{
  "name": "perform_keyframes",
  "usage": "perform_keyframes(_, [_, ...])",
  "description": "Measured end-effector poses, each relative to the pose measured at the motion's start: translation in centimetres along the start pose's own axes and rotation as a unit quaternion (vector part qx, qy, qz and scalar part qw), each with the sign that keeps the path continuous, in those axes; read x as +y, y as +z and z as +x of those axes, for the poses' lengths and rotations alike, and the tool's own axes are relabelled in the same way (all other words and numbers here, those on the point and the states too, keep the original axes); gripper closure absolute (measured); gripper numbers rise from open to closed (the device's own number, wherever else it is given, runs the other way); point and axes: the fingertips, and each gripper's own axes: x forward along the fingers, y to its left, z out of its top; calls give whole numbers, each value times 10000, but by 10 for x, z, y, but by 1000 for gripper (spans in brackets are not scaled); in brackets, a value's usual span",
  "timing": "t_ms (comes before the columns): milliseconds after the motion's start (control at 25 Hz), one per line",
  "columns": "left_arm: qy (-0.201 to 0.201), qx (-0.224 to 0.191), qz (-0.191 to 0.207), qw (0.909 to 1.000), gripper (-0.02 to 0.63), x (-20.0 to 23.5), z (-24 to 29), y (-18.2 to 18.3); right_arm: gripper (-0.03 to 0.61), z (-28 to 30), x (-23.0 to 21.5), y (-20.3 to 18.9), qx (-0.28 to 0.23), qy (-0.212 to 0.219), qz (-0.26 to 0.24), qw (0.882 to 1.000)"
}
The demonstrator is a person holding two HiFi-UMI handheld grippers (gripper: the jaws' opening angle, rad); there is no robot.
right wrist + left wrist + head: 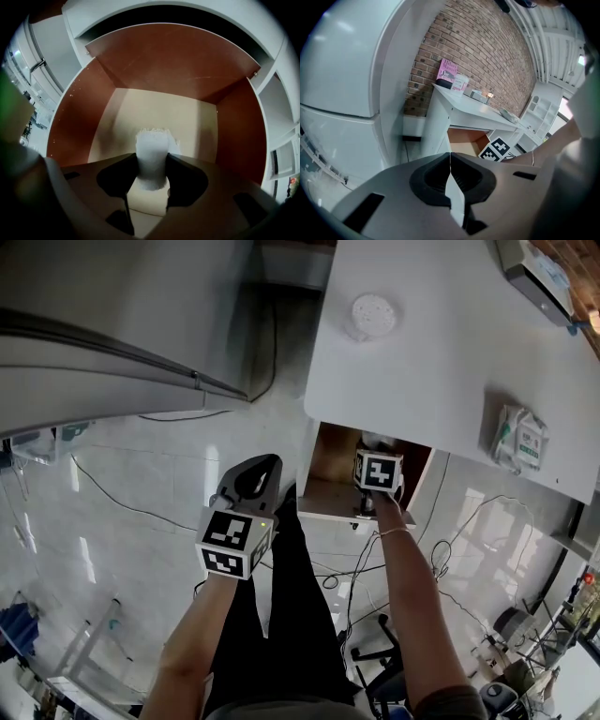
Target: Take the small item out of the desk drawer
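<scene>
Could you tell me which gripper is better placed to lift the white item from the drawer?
Right. The right gripper is inside the drawer, jaws gripping the white item; the left gripper is shut, empty and outside the drawer.

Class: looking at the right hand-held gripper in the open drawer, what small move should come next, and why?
Probably lift the right hand-held gripper straight up: its jaws pinch the small white item inside the open drawer.
</scene>
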Motion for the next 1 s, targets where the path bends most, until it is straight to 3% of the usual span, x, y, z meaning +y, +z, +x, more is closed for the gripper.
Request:
perform_keyframes(520, [-127,-52,1,9999,592,-8,-12,10,393,-66,30,2,-538,453,200,9973])
perform_keyframes(1000, [-273,-61,168,9995,591,-15,-27,23,394,-149,55,18,-1298,829,586,9863])
